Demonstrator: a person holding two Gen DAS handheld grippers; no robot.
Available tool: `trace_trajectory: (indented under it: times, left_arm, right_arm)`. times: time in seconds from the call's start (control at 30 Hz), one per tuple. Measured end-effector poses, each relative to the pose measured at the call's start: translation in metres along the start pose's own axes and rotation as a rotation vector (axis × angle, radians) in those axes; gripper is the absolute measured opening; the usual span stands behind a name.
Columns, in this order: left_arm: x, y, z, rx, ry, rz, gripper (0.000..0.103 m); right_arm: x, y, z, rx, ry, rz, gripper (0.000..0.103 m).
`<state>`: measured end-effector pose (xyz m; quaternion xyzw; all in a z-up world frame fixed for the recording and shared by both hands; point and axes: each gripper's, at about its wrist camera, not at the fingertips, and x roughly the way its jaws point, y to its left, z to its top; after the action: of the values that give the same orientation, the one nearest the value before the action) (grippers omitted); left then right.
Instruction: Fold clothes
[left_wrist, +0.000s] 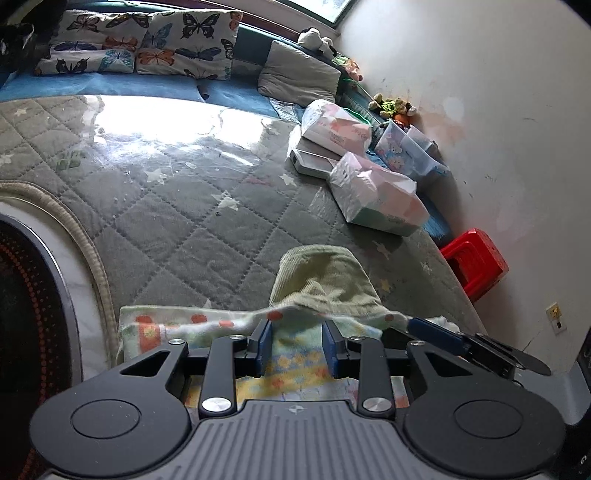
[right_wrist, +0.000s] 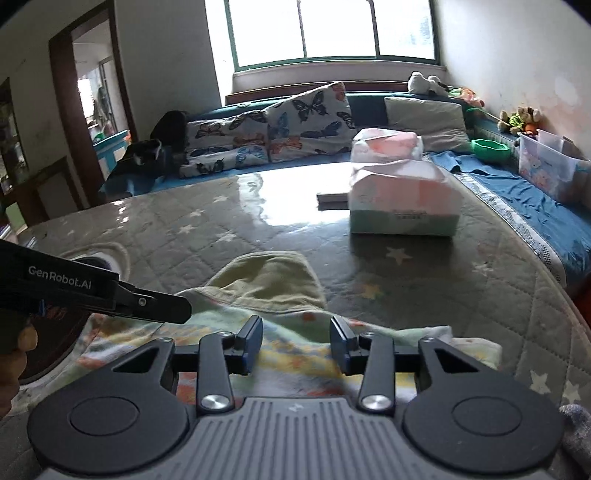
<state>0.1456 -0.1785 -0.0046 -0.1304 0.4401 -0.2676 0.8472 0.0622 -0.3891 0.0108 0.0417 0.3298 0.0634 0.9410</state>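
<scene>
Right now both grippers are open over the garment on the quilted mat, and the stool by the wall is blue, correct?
Not quite: the stool is red, as the left wrist view shows. The left gripper and right gripper are open over the garment on the quilted mat.

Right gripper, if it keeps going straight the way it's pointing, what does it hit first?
Most likely the garment: the right gripper is open just above its patterned fabric, with the green hood lying straight ahead. Farther on is the tissue pack, though depth is hard to judge.
</scene>
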Motion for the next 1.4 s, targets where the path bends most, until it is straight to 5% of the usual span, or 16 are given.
trace_trajectory:
  times: [0.6,0.8,1.1,1.4]
  left_arm:
    - [-0.047,-0.016,-0.071,0.132,-0.001,-0.010,0.035]
    - [-0.061,-0.023,-0.088,0.189,-0.035,0.025,0.050]
    - [-0.081,-0.018,-0.102,0.191,-0.045,0.045,0.058]
    - [-0.098,-0.019,-0.114,0.216,-0.073,0.061,0.088]
  right_arm:
    - [-0.059,0.044,-0.057,-0.173,0.047,0.028,0.050]
    - [-0.075,0.049,-0.068,-0.157,0.021,0.002,0.064]
    - [-0.090,0.046,-0.079,-0.112,-0.015,-0.066,0.085]
    - [-0.106,0.049,-0.084,-0.083,-0.042,-0.093,0.103]
